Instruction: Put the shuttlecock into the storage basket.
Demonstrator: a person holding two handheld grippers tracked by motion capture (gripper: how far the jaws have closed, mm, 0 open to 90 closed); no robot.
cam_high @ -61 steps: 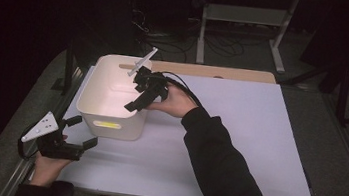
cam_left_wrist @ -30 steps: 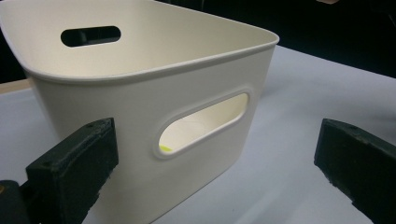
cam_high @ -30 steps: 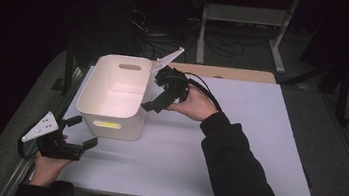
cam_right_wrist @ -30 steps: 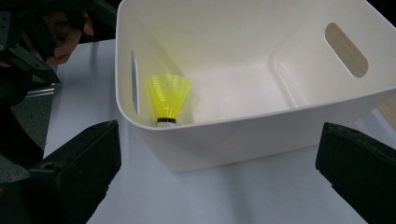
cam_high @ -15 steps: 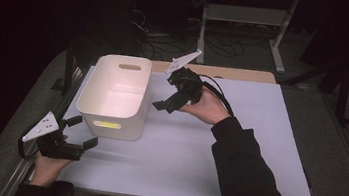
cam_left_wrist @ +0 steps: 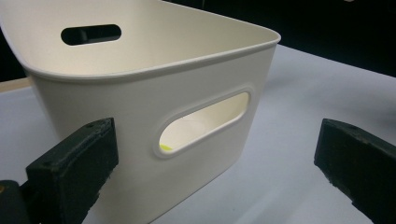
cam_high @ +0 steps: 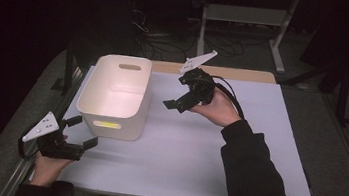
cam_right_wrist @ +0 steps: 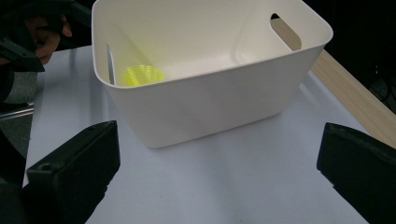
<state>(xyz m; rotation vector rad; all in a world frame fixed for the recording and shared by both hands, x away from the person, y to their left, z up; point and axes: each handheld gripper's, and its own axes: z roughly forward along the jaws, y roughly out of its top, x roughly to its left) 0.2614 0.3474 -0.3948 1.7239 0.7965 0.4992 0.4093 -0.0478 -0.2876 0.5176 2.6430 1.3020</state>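
A white plastic bin with rounded corners and slot handles (cam_high: 117,96) stands on the pale, white-covered surface (cam_high: 236,151), toward its left half and near the far edge, where a strip of bare light wood (cam_high: 236,74) shows beyond the covering. The bin sits upright with its open top facing up. Inside it, on the floor against the end wall nearest the person, lies a small yellow ribbed object (cam_right_wrist: 142,74), round like a little cup or basket; its yellow also glows through the handle slot on that side in the left claw's view (cam_left_wrist: 164,148).

The right claw (cam_high: 175,105) is held above the surface just to the right of the bin, clear of its wall, with the person's right hand (cam_high: 216,108) wrapped around the body and a dark sleeve (cam_high: 258,179) running back to the bottom edge. Its two black jaws stand wide apart with nothing between them, and they face the bin's long side.

The left claw (cam_high: 82,132) rests low at the near left corner of the surface, gripped by the left hand (cam_high: 48,165). Its jaws are also spread wide and hold nothing, pointed at the bin's near end, close to it but not touching.
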